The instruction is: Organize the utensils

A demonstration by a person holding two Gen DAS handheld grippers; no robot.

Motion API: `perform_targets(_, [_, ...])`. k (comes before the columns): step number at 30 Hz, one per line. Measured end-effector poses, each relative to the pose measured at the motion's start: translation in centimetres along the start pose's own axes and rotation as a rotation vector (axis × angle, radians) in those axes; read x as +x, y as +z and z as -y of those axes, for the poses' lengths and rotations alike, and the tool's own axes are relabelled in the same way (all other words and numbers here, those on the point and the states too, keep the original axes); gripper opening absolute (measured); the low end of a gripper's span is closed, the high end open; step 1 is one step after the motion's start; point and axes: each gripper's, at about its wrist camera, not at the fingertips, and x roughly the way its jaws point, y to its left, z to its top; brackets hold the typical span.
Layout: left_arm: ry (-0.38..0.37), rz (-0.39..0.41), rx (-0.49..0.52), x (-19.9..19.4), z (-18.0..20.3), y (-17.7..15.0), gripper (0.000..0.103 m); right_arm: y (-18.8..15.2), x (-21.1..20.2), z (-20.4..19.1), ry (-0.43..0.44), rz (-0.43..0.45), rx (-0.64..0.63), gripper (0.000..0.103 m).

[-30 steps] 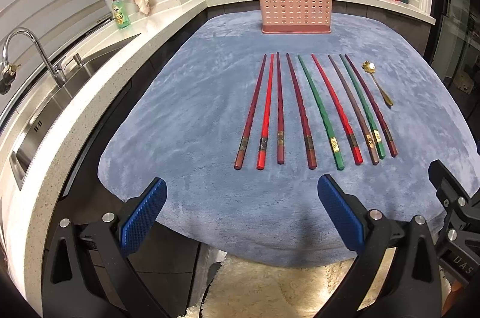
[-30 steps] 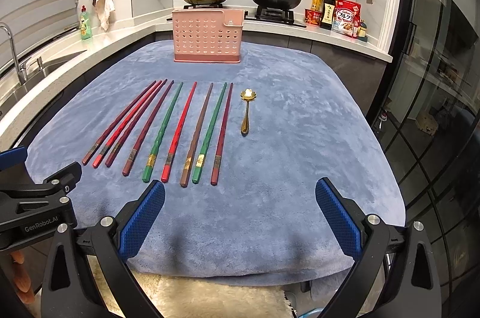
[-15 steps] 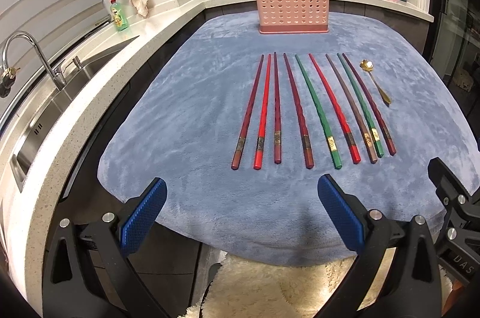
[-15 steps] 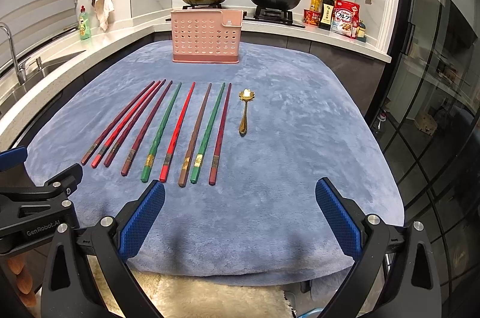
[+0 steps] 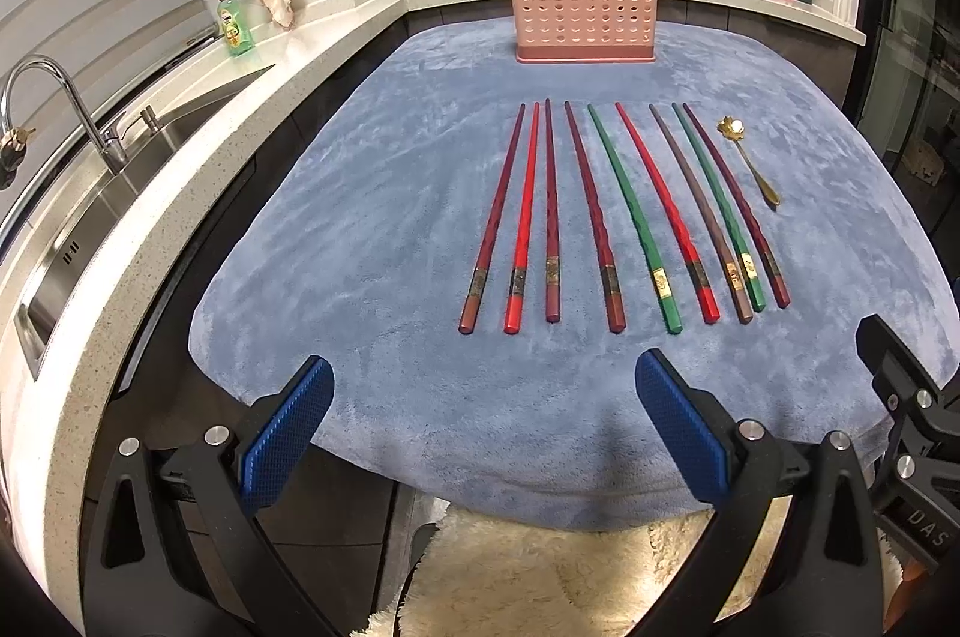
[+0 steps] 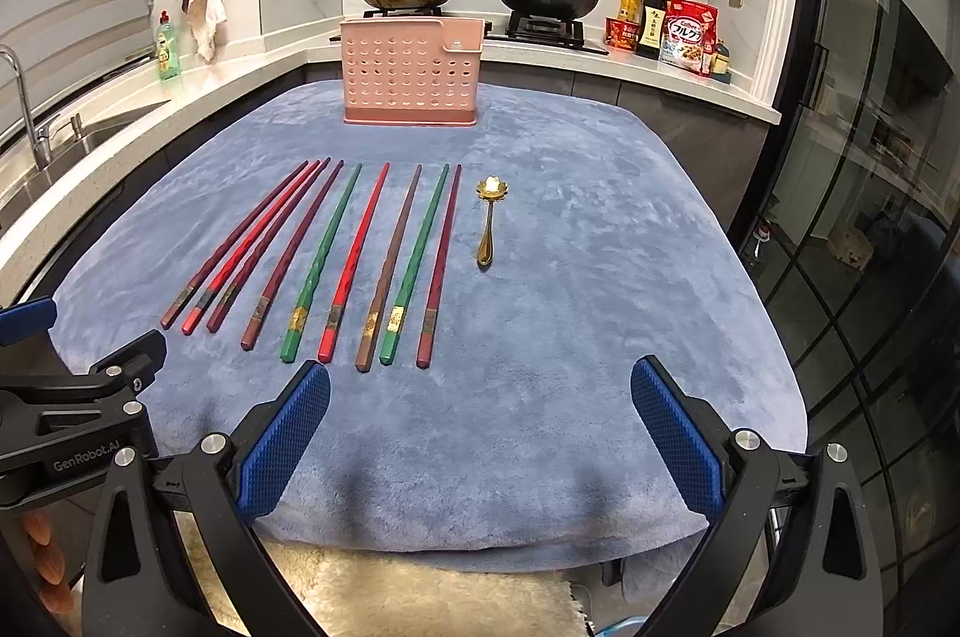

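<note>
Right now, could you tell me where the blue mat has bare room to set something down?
Free: right of the gold spoon to the blue mat edge, and left of the chopsticks. Narrower strip before the pink holder. The chopstick row itself is crowded.

Both wrist cameras look from the table's near edge toward 12 o'clock, well back; the left sits left. Both share the chopstick row (image 5: pixel 612 217) and pink holder (image 6: pixel 411 72).

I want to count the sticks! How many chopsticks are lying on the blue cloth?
9. The chopsticks lie side by side in one row on the blue cloth, left of the gold spoon and in front of the pink holder. None seems hidden.
</note>
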Motion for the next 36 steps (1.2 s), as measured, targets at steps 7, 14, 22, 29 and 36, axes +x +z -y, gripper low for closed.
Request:
perform_targets(7, [-0.005, 0.0, 0.002, -0.03, 0.03, -0.14, 0.096, -0.1, 0.04, -0.06, -0.002, 0.0, -0.002, 0.096])
perform_targets(14, [-0.005, -0.005, -0.002, 0.03, 0.16, -0.2, 0.096, -0.13, -0.01, -0.08, -0.003, -0.001, -0.004, 0.096])
perform_targets(22, [-0.009, -0.018, -0.007, 0.38, 0.09, -0.3, 0.096, -0.17, 0.0, -0.15, -0.003, -0.004, -0.004, 0.096])
perform_targets(29, [-0.007, -0.021, -0.007, 0.46, 0.1, -0.29, 0.096, -0.17, 0.03, -0.16, -0.003, -0.004, -0.004, 0.096])
perform_targets(36, [-0.007, -0.022, -0.007, 0.52, 0.16, -0.3, 0.096, -0.24, 0.08, -0.17, -0.003, -0.006, -0.004, 0.096])
